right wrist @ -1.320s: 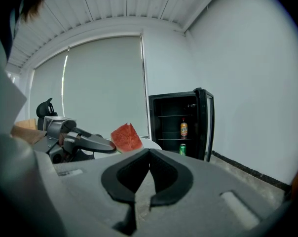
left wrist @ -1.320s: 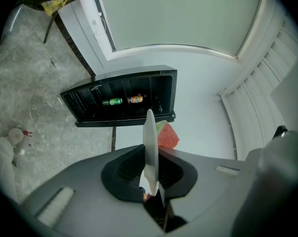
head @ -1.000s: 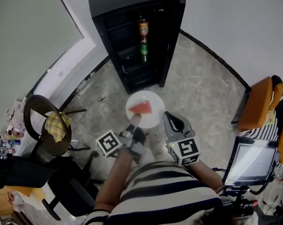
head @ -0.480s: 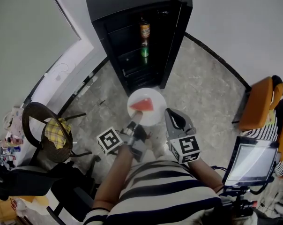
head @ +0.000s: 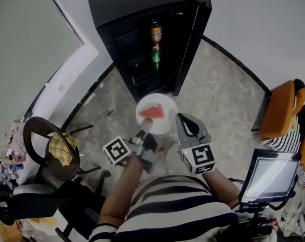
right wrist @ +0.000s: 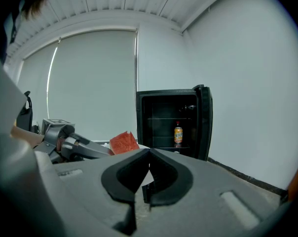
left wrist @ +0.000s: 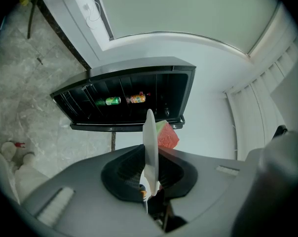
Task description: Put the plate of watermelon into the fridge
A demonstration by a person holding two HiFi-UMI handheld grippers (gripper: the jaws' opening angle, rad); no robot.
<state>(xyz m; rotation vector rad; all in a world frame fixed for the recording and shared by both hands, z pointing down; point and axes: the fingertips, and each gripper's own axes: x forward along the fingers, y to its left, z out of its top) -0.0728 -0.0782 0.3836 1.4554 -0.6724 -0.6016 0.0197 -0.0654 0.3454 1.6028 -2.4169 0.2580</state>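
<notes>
A white plate [head: 165, 124] carries a red watermelon wedge [head: 152, 112] and is held level in front of the open black fridge [head: 142, 4]. My left gripper [head: 144, 129] is shut on the plate's near rim. In the left gripper view the plate [left wrist: 150, 142] shows edge-on between the jaws, with the wedge [left wrist: 167, 135] on its right side. My right gripper [head: 187, 125] hangs just right of the plate, shut and holding nothing; its jaws meet in the right gripper view [right wrist: 149, 156]. The fridge door [head: 205, 9] stands open at the right.
An orange bottle [head: 155, 33] and a green bottle [head: 155, 54] stand on the fridge shelves. A brown round chair with a yellow checked cloth [head: 61, 147] stands at the left. An orange chair [head: 280, 110] and a screen [head: 268, 178] are at the right.
The view has moved closer to the fridge, which now looms larger. The plate stays in the left gripper, and both grippers keep their pose.
</notes>
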